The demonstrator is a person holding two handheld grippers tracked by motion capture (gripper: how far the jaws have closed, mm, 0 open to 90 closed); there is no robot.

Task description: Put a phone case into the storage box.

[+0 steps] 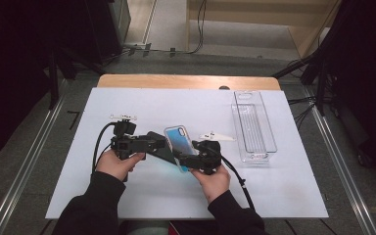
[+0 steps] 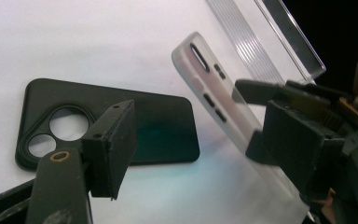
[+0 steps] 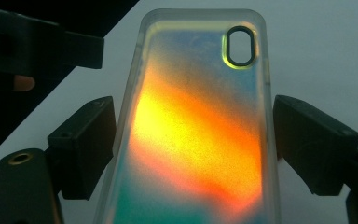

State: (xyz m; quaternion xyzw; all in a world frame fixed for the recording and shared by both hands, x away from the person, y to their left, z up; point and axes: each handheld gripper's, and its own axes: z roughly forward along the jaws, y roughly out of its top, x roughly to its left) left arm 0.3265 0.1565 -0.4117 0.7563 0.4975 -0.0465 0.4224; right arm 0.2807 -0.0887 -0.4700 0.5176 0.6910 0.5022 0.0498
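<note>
Iridescent orange, yellow and teal shimmer across the translucent phone case (image 3: 196, 135), which stands tilted off the table, clamped by its long edges between the two jaws of the right gripper (image 1: 192, 160); the oval camera cutout sits at its far end. In the high view this case looks blue and rises just left of the clear plastic tray (image 1: 253, 128), apart from it. A black phone case (image 2: 121, 123) lies flat on the white tabletop (image 1: 142, 103), just left of the held case and partly under it in the high view, its two round lens openings showing. The left gripper (image 1: 152, 143) hovers over that black case, farther from the tray, its jaws apart with nothing between them.
</note>
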